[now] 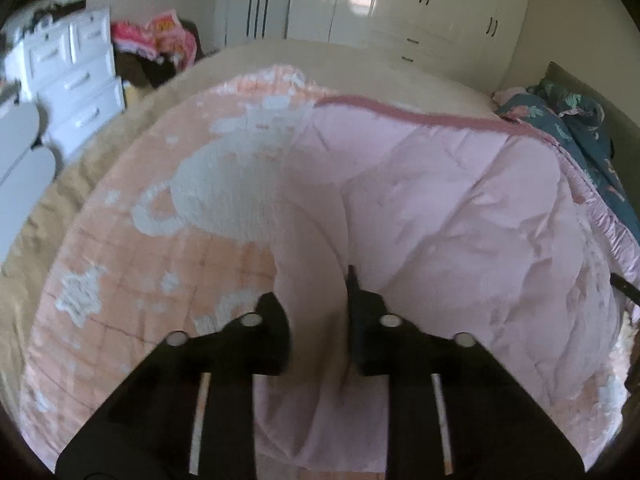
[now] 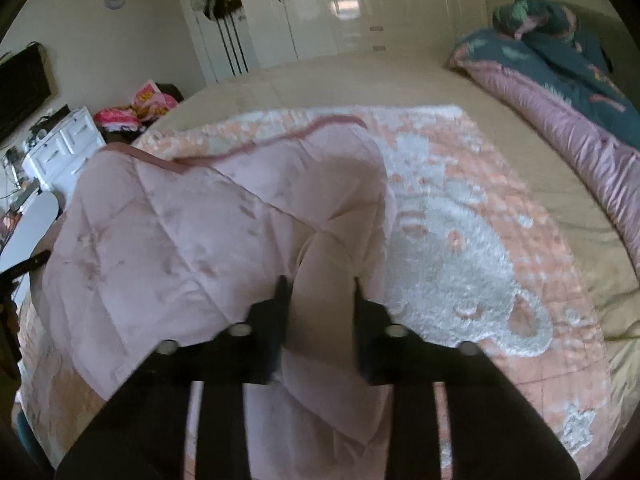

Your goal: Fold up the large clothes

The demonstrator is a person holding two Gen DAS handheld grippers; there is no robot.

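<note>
1. A large quilted blanket, plain pale pink on one face (image 1: 440, 200) and peach with a white fleecy cat pattern on the other (image 2: 460, 248), lay spread on a wide bed covered by a tan sheet (image 2: 400, 76).
2. Part of the pale pink face was turned back over the patterned face, its darker pink bound edge (image 1: 400, 110) running across the top of the flap, so one fold appeared to be under way.
3. The left gripper (image 1: 320, 304), black with two fingers, was pinched shut on a ridge of the pale pink fabric, which bunched up between its pads; this grip looked meant to carry the near edge.
4. The right gripper (image 2: 320, 304) was likewise clamped on a thick roll of the same pink fabric, the cloth filling the space between its fingers.
5. Both grippers pointed steeply down at the bed, each on a separate spot of the near edge, probably so the wide blanket could be lifted evenly.
6. A rumpled teal floral duvet with a pink satin underside (image 2: 560, 80) lay along the far side of the bed, apart from the blanket.
7. A white chest of drawers (image 1: 72, 72) and cream wardrobe doors (image 2: 312, 12) stood beyond the bed.
</note>
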